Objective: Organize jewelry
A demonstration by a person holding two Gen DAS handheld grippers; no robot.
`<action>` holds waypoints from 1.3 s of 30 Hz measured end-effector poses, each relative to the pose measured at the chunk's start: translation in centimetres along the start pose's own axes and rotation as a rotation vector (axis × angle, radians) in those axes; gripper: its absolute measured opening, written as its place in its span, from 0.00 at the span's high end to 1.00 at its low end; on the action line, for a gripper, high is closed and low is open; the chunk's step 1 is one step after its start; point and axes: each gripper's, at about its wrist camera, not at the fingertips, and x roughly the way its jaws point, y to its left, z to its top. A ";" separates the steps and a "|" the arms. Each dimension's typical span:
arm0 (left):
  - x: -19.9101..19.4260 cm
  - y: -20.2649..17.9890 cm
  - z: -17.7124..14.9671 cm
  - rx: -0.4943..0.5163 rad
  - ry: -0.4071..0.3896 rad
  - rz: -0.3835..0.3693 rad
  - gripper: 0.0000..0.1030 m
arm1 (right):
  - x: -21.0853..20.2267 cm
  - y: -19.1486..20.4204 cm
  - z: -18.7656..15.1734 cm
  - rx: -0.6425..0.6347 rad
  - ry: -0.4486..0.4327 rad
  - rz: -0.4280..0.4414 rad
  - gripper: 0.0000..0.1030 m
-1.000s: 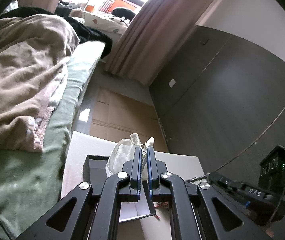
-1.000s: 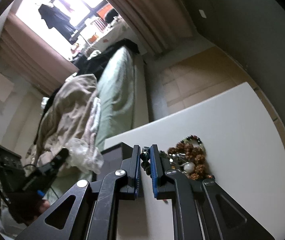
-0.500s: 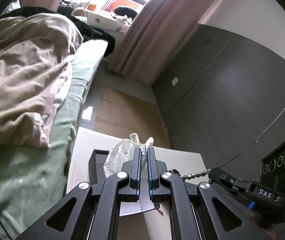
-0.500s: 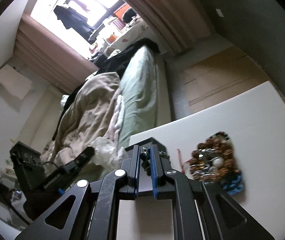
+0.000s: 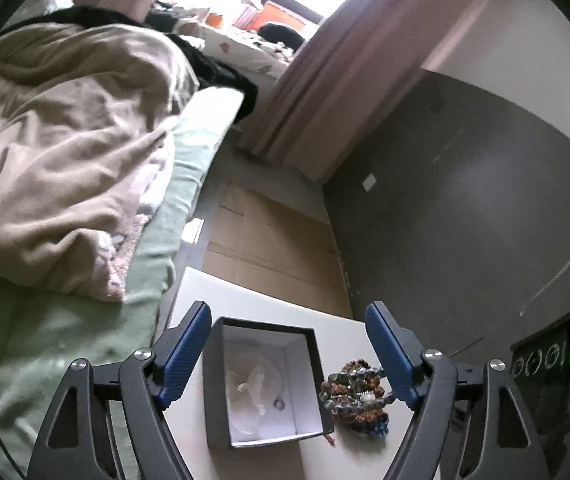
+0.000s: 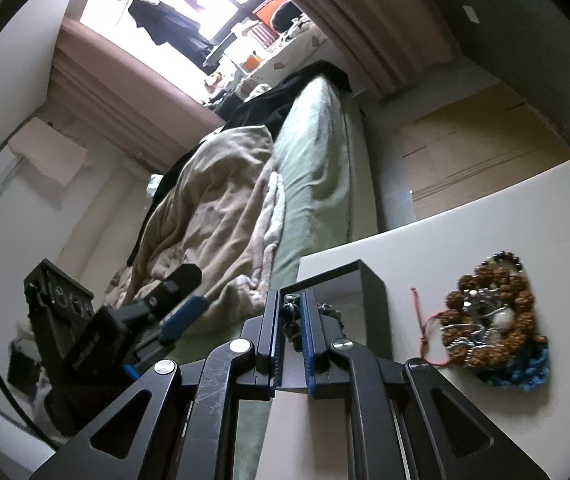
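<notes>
Jaws first: we see our left gripper (image 5: 287,350) spread wide and holding nothing, its ribbed blue pads (image 5: 183,354) standing either side of a square black box (image 5: 264,384). That box is stiff card with a smooth white lining, open at the top, and it sits just ahead of and between the left fingers on a flat white table (image 5: 245,304). Inside it lie a crumpled clear plastic bag (image 5: 255,386) and a small ring (image 5: 279,403).

Our right gripper (image 6: 289,320) is clenched on a dark bead strand (image 6: 290,318), the round glossy beads pinched between its blue pads (image 6: 307,340), directly in front of the box's black outer wall (image 6: 373,312) and about level with its rim.

To the right of both grippers, on the bare tabletop beside the box, rests a tangled jewelry pile (image 5: 355,396): knobbly brown seed beads, a silvery chain, a pale pearl-like bead, blue knitted-looking cord and a thin red thread (image 6: 425,332) trailing toward the box.
</notes>
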 end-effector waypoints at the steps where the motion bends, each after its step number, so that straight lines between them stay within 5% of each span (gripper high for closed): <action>1: 0.1 0.4 0.1 -0.015 0.002 0.007 0.23 | 0.3 0.1 -0.1 0.000 0.005 0.001 0.89; 9: -0.2 1.7 0.8 -0.042 -0.025 0.015 0.23 | 2.2 0.6 -0.2 -0.007 0.010 -0.041 0.89; 13: -0.2 1.9 0.9 -0.045 -0.037 0.009 0.23 | 4.5 0.1 -0.5 0.039 0.076 0.026 0.87; 15: -0.1 1.9 0.9 -0.045 -0.041 0.006 0.23 | 5.1 -0.2 -0.6 0.060 0.125 0.053 0.77; 20: 0.2 1.1 0.5 -0.022 -0.028 -0.004 0.23 | 1.8 -1.6 -0.2 0.051 0.057 -0.024 0.27; 33: 3.4 -4.6 -2.5 0.134 0.068 -0.049 0.23 | -6.0 -8.1 0.4 0.154 -0.003 -0.214 0.26; 39: 6.6 -8.8 -4.4 0.247 0.193 -0.061 0.43 | -7.6 -11.0 1.0 0.195 -0.020 -0.308 0.26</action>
